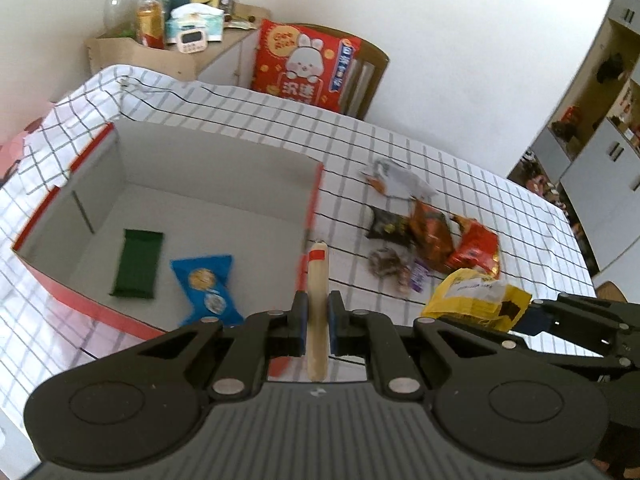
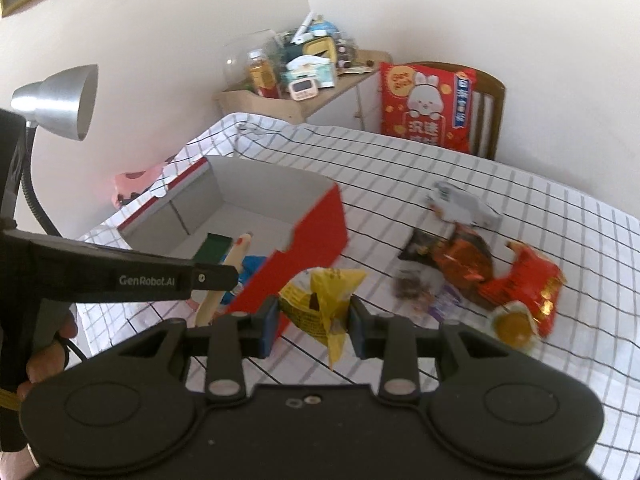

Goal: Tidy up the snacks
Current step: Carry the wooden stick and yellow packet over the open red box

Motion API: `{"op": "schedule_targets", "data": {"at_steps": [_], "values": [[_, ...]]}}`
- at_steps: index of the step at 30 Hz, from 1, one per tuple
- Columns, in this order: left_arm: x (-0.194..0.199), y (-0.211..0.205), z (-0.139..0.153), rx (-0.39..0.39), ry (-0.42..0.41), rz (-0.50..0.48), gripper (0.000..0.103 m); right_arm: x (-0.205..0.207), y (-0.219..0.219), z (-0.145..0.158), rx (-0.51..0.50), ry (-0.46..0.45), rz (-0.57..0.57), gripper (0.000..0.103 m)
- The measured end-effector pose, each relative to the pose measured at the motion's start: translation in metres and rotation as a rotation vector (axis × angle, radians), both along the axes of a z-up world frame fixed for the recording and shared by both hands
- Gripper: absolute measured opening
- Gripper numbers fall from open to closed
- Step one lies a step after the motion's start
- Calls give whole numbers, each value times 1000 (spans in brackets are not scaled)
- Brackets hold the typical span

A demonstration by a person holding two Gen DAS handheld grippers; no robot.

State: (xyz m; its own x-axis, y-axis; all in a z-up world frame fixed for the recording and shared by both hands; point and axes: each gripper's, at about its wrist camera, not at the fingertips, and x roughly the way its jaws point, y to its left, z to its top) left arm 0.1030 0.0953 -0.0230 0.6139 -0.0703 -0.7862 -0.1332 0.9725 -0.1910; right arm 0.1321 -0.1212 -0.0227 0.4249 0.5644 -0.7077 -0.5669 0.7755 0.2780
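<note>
My left gripper [image 1: 317, 312] is shut on a pale sausage stick [image 1: 318, 280] with a red band, held above the right rim of the red box [image 1: 316, 196]. The box holds a green packet [image 1: 138, 262] and a blue packet [image 1: 208, 284]. My right gripper [image 2: 313, 320] is shut on a yellow snack bag [image 2: 320, 300], just right of the box's red wall [image 2: 308, 248]. The yellow bag also shows in the left wrist view [image 1: 476, 294]. Loose snacks lie on the checked tablecloth [image 1: 440, 168]: an orange packet [image 2: 464, 260], a red packet [image 2: 528, 284], a black packet [image 2: 418, 246], a grey wrapper [image 2: 464, 204].
A chair with a red rabbit bag [image 1: 304, 62] stands behind the table. A cluttered shelf [image 1: 176, 20] sits at the back left. A silver desk lamp [image 2: 60, 100] stands left of the box. A small round jelly cup [image 2: 514, 322] lies near the red packet.
</note>
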Motion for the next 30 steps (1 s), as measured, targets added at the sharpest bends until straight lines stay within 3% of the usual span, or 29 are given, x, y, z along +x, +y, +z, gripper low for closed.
{"op": "schedule_targets", "data": {"at_steps": [16,30], "values": [[27,101,-3,85,18,97,10,23,97,-11,-44,-5,53,35],[54,165,-39,192,99,137,10,37,162,-48,-156,5,107,35]]}}
